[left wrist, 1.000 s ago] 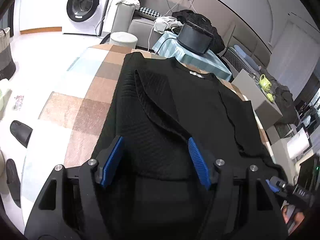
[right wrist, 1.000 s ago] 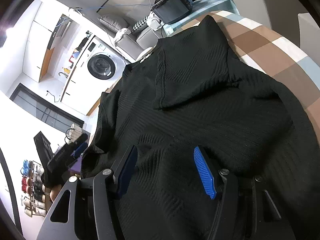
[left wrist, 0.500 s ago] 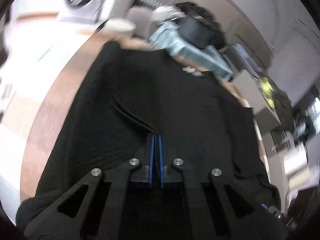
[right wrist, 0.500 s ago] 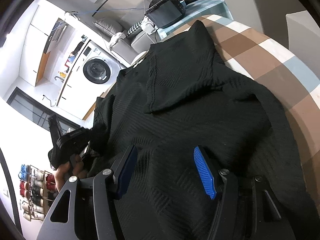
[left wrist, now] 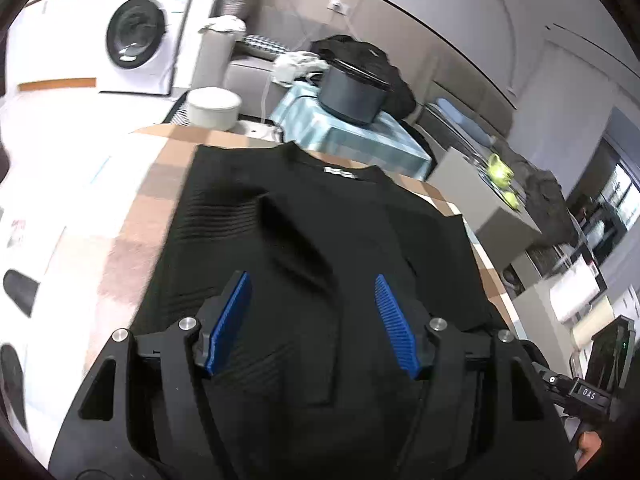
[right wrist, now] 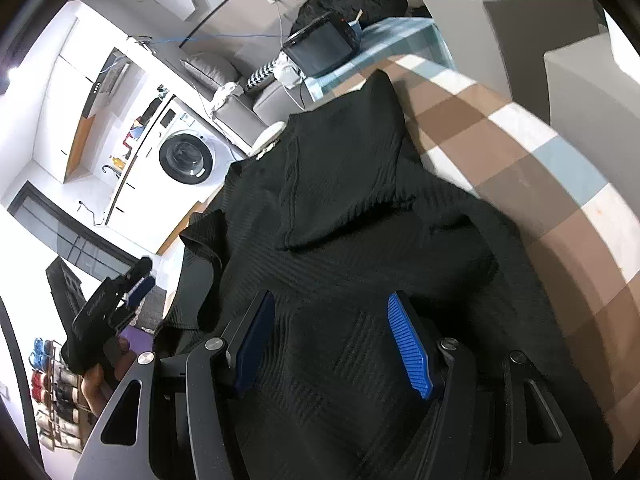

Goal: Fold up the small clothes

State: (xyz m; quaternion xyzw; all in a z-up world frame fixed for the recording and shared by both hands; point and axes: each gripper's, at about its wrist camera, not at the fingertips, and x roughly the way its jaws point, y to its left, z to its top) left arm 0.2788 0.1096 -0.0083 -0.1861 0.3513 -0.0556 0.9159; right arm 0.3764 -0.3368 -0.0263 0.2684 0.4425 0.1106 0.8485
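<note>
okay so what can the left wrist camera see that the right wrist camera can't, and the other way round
Only the left wrist view shows the white neck label on the black top and a dark shoe on the floor. Its own left tool is opening, nothing between its pads.

Only the right wrist view shows the shoe rack, plus the left tool from outside, in a hand, and the checked tablecloth along the top's other side.

Both show the black top lying on the table, the washing machine and the right tool, open.
</note>
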